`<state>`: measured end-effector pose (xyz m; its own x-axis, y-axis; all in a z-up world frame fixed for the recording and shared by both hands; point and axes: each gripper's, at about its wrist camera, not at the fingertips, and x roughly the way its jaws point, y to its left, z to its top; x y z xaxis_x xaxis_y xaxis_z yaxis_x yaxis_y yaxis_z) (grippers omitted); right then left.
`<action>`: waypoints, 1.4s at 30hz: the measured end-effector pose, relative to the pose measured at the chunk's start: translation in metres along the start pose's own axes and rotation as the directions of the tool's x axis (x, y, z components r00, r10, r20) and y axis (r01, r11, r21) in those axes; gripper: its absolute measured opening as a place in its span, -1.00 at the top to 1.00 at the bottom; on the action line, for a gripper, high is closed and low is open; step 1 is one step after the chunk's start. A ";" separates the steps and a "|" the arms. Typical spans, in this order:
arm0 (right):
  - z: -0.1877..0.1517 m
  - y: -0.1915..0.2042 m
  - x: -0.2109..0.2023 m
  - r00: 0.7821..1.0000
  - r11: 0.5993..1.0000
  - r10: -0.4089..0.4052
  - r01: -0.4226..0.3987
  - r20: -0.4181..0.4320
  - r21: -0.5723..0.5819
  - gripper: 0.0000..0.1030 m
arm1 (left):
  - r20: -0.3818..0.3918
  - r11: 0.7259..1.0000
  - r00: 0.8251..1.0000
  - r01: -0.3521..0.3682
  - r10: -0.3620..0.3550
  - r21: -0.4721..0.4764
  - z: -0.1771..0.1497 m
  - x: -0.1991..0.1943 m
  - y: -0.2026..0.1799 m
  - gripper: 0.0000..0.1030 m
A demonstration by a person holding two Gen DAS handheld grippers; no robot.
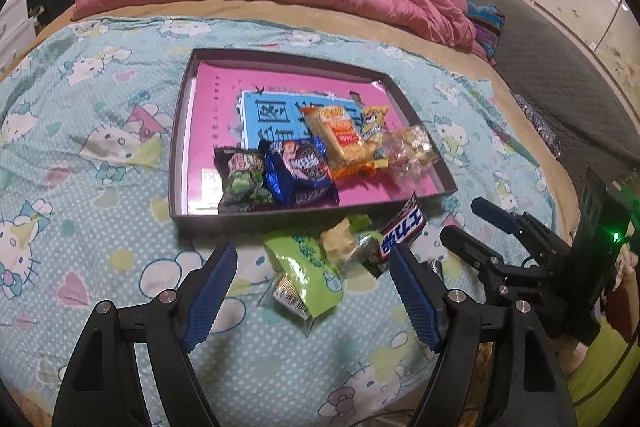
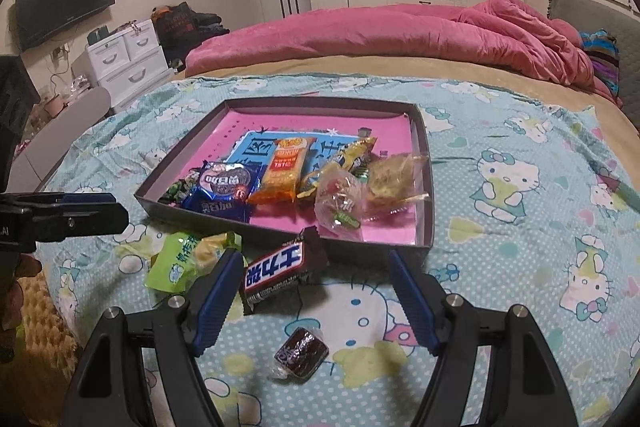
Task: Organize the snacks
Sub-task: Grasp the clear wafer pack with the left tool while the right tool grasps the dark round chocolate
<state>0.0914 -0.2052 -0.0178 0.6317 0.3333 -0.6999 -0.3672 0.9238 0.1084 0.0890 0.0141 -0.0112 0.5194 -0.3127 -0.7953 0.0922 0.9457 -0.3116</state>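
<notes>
1. On the bed, a shallow dark box (image 2: pixel 425 187) with a pink floor lies on the cartoon-cat sheet (image 2: pixel 520 131), and it holds most of the snacks.
2. Inside it, along the near wall, a dark green-printed packet (image 1: pixel 242 183) sits at the left end, touching a blue cookie pack (image 1: pixel 298 171).
3. Beside the cookie pack an orange wafer pack (image 1: pixel 344 139) lies lengthways, with a yellow packet (image 1: pixel 374 125) just behind its right edge.
4. 2 clear cellophane bags (image 2: pixel 360 195) of sweets fill the right part of the box; the far half of the floor is bare.
5. Outside the box, just in front of its near wall, a brown chocolate bar (image 2: pixel 280 271) leans one end against the wall.
6. Left of the bar lies a green packet (image 2: pixel 176 263), with a crumpled pale yellow wrapper (image 2: pixel 216 247) touching it.
7. Nearer still, a small dark wrapped candy (image 2: pixel 300 351) lies alone on the sheet.
8. Left claw (image 1: pixel 312 291) hangs released, its blue pads spread on either side of the green packet without touching it.
9. Right claw (image 2: pixel 316 295) is also released, pads apart above the small dark candy, the left pad just beside the chocolate bar's near end.
10. A folded pink duvet (image 2: pixel 400 35) lies across the far side of the bed, well apart from the box.
</notes>
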 end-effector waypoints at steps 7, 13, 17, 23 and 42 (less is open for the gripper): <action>-0.009 0.003 0.007 0.997 1.000 0.015 -0.016 -0.072 -0.012 -0.45 | -0.081 0.999 0.996 -0.026 0.028 0.025 -0.023 0.015 0.004 -0.54; -0.021 0.009 0.016 0.989 0.999 -0.005 -0.001 -0.151 -0.038 -0.45 | -0.119 0.998 0.992 -0.034 0.040 0.053 -0.035 0.033 -0.004 -0.54; -0.031 0.008 0.023 0.978 0.999 -0.037 0.030 -0.206 -0.039 -0.45 | -0.128 0.997 0.990 -0.052 0.058 0.049 -0.040 0.044 -0.002 -0.54; -0.038 0.007 0.032 0.967 0.999 -0.028 0.021 -0.254 -0.031 -0.38 | -0.109 0.994 0.991 -0.075 0.084 0.085 -0.041 0.054 -0.003 -0.55; -0.036 0.014 0.026 0.978 0.997 0.024 -0.037 -0.208 -0.061 0.34 | -0.101 0.996 0.995 0.033 -0.024 0.085 -0.038 0.060 0.001 0.35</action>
<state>0.0776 -0.1901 -0.0596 0.4671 0.3089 -0.8285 -0.4316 0.8974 0.0912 0.0882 -0.0066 -0.0787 0.4287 -0.3429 -0.8358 0.1813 0.9390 -0.2922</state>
